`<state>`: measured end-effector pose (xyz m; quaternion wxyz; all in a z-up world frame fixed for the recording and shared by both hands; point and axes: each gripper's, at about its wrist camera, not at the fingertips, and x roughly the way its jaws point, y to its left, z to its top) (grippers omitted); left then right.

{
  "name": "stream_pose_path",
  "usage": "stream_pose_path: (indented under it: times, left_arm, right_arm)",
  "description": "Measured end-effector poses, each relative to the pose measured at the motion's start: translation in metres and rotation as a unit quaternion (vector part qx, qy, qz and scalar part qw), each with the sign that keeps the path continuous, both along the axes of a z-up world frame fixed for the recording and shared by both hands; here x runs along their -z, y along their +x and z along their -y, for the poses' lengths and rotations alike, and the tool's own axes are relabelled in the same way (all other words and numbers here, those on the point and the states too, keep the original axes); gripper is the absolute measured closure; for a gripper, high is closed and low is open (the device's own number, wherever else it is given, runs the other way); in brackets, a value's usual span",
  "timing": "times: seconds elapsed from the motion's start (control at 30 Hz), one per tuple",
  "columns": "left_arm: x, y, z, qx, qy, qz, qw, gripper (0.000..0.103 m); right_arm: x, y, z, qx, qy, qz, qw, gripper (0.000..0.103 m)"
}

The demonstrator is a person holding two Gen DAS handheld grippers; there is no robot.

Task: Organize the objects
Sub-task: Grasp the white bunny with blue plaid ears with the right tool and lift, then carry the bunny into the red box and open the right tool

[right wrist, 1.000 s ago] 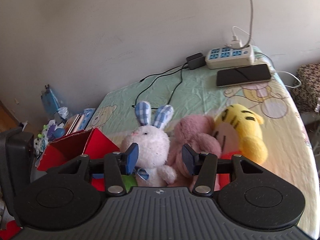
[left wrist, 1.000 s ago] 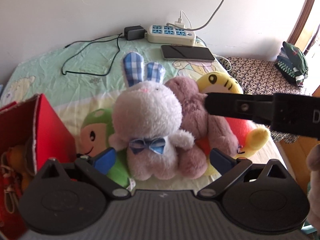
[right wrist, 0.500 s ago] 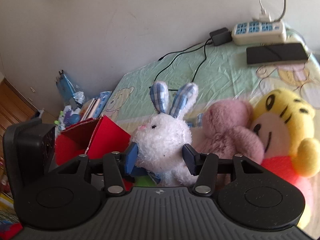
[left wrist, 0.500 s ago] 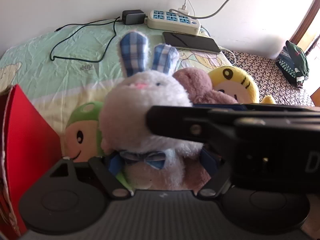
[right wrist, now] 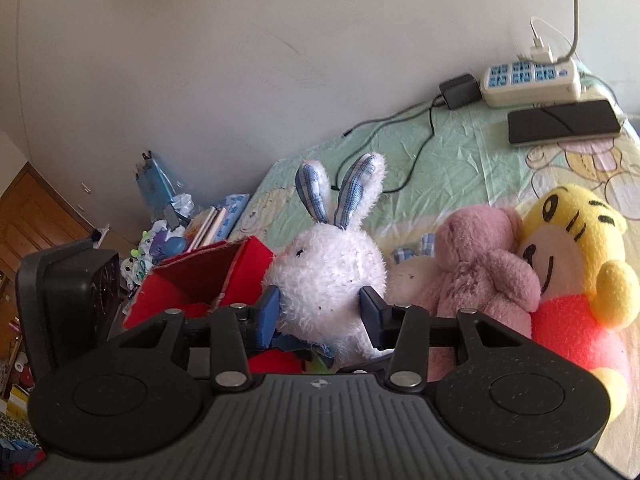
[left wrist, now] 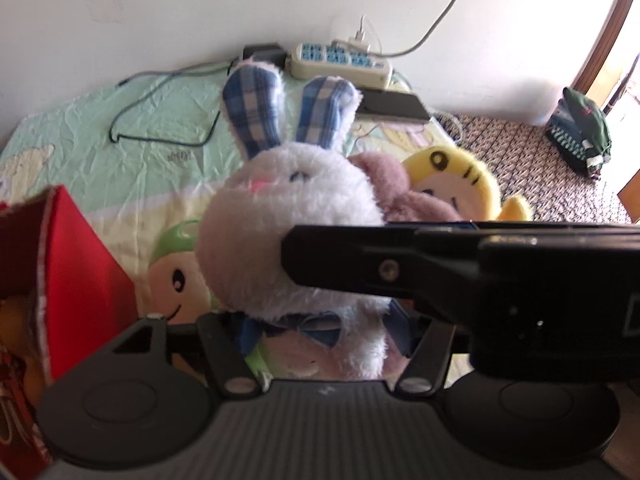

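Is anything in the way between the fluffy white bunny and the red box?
Nothing visible is. The fluffy white bunny with blue checked ears sits right beside the open red cardboard box, with no toy between them. Both tongs, left and right, already straddle it.

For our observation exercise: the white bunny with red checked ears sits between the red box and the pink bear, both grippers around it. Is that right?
Not quite. The bunny has blue checked ears, not red, as the right wrist view shows. The rest holds: it sits between the red box and the pink bear, with the left gripper and right gripper around it.
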<state>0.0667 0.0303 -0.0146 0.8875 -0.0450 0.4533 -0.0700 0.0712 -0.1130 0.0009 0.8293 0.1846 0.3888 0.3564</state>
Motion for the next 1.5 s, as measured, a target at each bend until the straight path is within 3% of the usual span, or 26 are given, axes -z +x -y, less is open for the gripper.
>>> stream_pose_path:
  times: [0.33, 0.57, 0.77, 1.03, 1.33, 1.5]
  left_arm:
    - [-0.063, -0.059, -0.004, -0.023, 0.014, 0.091, 0.9955, 0.039]
    - [-0.095, -0.095, -0.050, -0.058, 0.047, 0.131, 0.9886, 0.039]
    - [-0.097, -0.118, -0.116, -0.089, 0.079, 0.125, 0.9849, 0.039]
    - [-0.058, -0.131, -0.201, -0.122, 0.107, 0.072, 0.9841, 0.039]
    - [-0.016, -0.132, -0.267, -0.126, 0.094, 0.014, 0.9874, 0.040]
    - [-0.003, -0.130, -0.281, -0.123, 0.090, -0.008, 0.9883, 0.040]
  right_arm:
    - [-0.048, -0.035, -0.009, -0.014, 0.061, 0.078, 0.995, 0.056]
    - [-0.067, -0.042, -0.068, -0.052, 0.082, 0.093, 0.991, 0.056]
    - [-0.058, -0.039, -0.144, -0.072, 0.110, 0.042, 0.991, 0.056]
    - [-0.020, -0.043, -0.238, -0.083, 0.110, -0.056, 0.989, 0.056]
    - [0.024, -0.039, -0.279, -0.064, 0.090, -0.146, 0.983, 0.056]
    - [0.029, -0.034, -0.294, -0.051, 0.063, -0.166, 0.983, 0.055]
